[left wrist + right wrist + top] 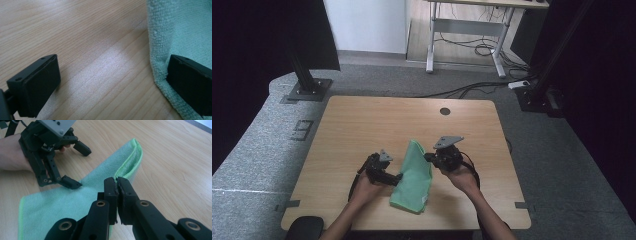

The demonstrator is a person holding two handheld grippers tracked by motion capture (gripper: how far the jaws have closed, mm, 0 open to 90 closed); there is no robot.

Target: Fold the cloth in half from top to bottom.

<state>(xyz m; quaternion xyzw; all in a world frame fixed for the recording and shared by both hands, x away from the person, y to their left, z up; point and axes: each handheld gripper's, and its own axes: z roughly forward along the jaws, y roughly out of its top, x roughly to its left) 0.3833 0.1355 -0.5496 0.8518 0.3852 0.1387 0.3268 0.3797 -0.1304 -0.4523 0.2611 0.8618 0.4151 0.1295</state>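
A green cloth (pixel 414 175) lay folded on the near middle of the wooden table (pixel 362 125), running from a narrow far end to a wider near end close to the table's near edge. The person's hands came in from the near side, one to each side of the cloth.

The right gripper (pixel 430 158) was at the cloth's right edge, about halfway along it. In the right gripper view its jaws were pressed together with a raised fold of the cloth (pixel 75 195) pinched between them, the bright green hem standing up just beyond the tips. That fold lifted the cloth into a ridge there, while the rest lay flat on the wood.

The left gripper (pixel 398 178) was at the cloth's left edge, a little nearer than the right one. Its jaws stood wide apart: in the left gripper view one jaw hung over bare wood and the other sat over the cloth's (pixel 180 32) edge, with nothing held between them. From the right gripper view, the left gripper (pixel 77 165) had one fingertip (pixel 71 183) touching or just above the cloth and the other over the table.
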